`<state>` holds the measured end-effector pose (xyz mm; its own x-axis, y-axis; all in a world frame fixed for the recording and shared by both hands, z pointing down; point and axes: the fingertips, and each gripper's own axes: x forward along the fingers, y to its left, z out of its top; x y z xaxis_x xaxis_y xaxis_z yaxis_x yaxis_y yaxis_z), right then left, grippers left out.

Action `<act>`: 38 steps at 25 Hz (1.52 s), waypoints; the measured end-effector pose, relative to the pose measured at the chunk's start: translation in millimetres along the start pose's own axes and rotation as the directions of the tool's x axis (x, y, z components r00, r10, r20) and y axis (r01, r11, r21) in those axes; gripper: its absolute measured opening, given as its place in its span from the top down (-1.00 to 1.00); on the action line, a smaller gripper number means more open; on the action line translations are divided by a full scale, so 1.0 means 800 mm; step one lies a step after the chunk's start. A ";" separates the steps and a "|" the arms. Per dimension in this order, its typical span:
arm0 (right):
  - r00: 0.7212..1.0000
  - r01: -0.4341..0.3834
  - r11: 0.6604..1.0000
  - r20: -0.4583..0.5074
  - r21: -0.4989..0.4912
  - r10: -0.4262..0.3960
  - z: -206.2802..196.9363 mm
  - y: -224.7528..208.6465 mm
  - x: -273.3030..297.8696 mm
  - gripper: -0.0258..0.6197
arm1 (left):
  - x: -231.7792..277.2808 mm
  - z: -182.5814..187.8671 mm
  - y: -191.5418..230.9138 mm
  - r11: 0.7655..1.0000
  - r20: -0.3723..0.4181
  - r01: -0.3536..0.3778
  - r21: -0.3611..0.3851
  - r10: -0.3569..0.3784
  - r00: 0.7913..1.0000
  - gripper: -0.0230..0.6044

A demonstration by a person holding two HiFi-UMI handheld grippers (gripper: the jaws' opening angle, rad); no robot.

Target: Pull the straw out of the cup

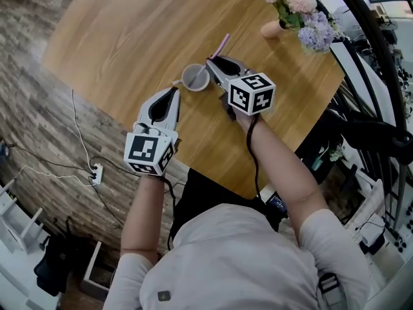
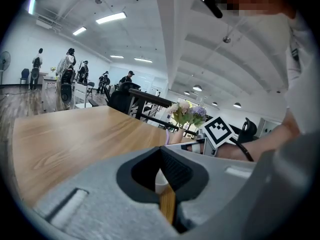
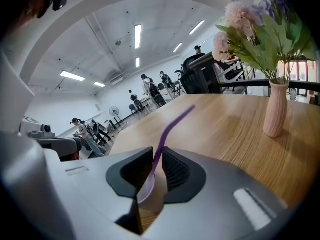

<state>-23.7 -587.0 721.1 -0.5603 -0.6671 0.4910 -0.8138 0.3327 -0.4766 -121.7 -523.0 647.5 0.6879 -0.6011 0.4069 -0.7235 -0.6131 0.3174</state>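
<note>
Where straw (image 3: 166,130) rises above cup (image 3: 152,195), right claw (image 3: 158,152) pinches it; left claw (image 2: 160,149) closed.

Open-plan office hall: ceiling strip lights (image 2: 111,18), black office chairs (image 3: 200,71), people (image 2: 65,66) around distant desks, wooden bench (image 1: 129,31), plank floor (image 1: 39,108).

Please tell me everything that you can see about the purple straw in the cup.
The straw is thin, light purple and smooth, like plastic. Its lower end sits in the pale cup, hidden inside. The stem leans away from the right gripper, whose jaws stand against it on both sides just above the rim and seem to pinch it. Past a bend near the top, the short end points up and right.
</note>
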 end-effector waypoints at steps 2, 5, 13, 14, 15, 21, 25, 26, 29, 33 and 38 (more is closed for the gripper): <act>1.000 -0.013 1.000 0.005 -0.016 0.013 0.003 0.005 0.002 0.74 | 0.000 0.002 0.003 1.000 0.004 -0.007 0.000 0.007 1.000 0.91; 1.000 -0.025 0.999 0.017 -0.027 0.025 0.007 0.013 0.002 0.79 | -0.004 0.005 0.008 1.000 0.009 -0.017 -0.003 0.017 1.000 0.91; 0.997 -0.041 0.998 0.066 -0.044 0.044 0.032 0.033 -0.022 0.80 | -0.018 0.016 -0.003 1.000 0.028 -0.030 0.000 0.030 0.999 0.91; 0.996 -0.045 0.998 0.075 -0.050 0.048 0.036 0.037 -0.028 0.80 | -0.021 0.017 -0.008 1.000 0.032 -0.031 0.004 0.030 0.999 0.91; 0.995 -0.048 0.997 0.082 -0.057 0.053 0.040 0.041 -0.035 0.80 | -0.025 0.020 -0.014 0.999 0.036 -0.031 0.010 0.030 0.999 0.91; 0.990 -0.058 0.995 0.127 -0.078 0.068 0.063 0.060 -0.082 0.80 | -0.052 0.043 -0.048 0.998 0.068 -0.037 0.043 0.034 0.997 0.91; 0.983 -0.062 0.992 0.165 -0.106 0.079 0.080 0.078 -0.117 0.80 | -0.071 0.052 -0.072 0.998 0.092 -0.040 0.058 0.035 0.995 0.91; 0.981 -0.063 0.992 0.173 -0.114 0.082 0.082 0.084 -0.129 0.79 | -0.077 0.053 -0.080 0.997 0.097 -0.041 0.062 0.035 0.995 0.91; 0.976 -0.067 0.989 0.195 -0.133 0.092 0.088 0.099 -0.162 0.80 | -0.096 0.060 -0.104 0.996 0.117 -0.045 0.077 0.036 0.992 0.91; 0.970 -0.068 0.987 0.220 -0.143 0.098 0.088 0.119 -0.212 0.79 | -0.127 0.068 -0.139 0.994 0.145 -0.054 0.090 0.041 0.989 0.91; 0.962 -0.077 0.982 0.246 -0.173 0.119 0.087 0.144 -0.276 0.79 | -0.159 0.081 -0.188 0.991 0.185 -0.065 0.114 0.043 0.982 0.91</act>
<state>16.7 -447.6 507.0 -0.5974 -0.7663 0.2363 -0.7828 0.4933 -0.3792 -96.3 -387.5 492.5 0.6549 -0.7116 0.2545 -0.7554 -0.6271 0.1902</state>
